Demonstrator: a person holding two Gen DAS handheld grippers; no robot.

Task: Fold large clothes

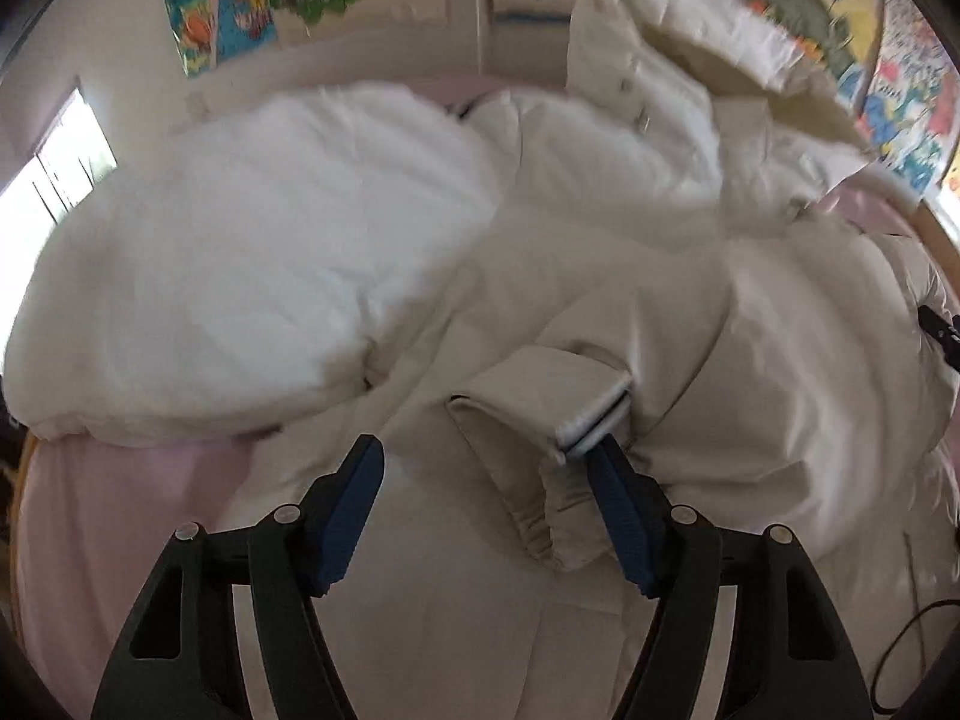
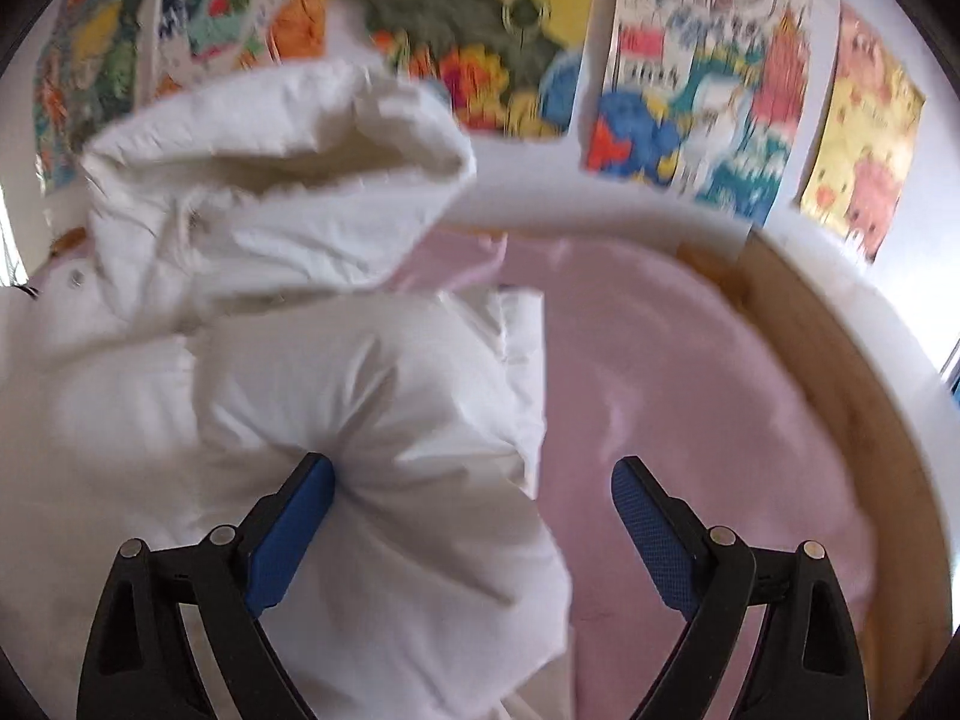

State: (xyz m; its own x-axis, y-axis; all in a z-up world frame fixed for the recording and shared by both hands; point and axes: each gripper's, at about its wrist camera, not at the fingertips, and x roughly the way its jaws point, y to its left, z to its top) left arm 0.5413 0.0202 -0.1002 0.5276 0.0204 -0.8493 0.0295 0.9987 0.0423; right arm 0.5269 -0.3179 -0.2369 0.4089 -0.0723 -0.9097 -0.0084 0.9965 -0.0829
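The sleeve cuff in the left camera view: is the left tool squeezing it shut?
No: the left tool stands wide open, and the sleeve cuff only lies against its right finger.

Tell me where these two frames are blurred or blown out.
Left wrist view: the window at the left edge is blown out, and the jacket and hood look soft. Right wrist view: the wall drawings smear with motion blur; the right gripper stays sharp.
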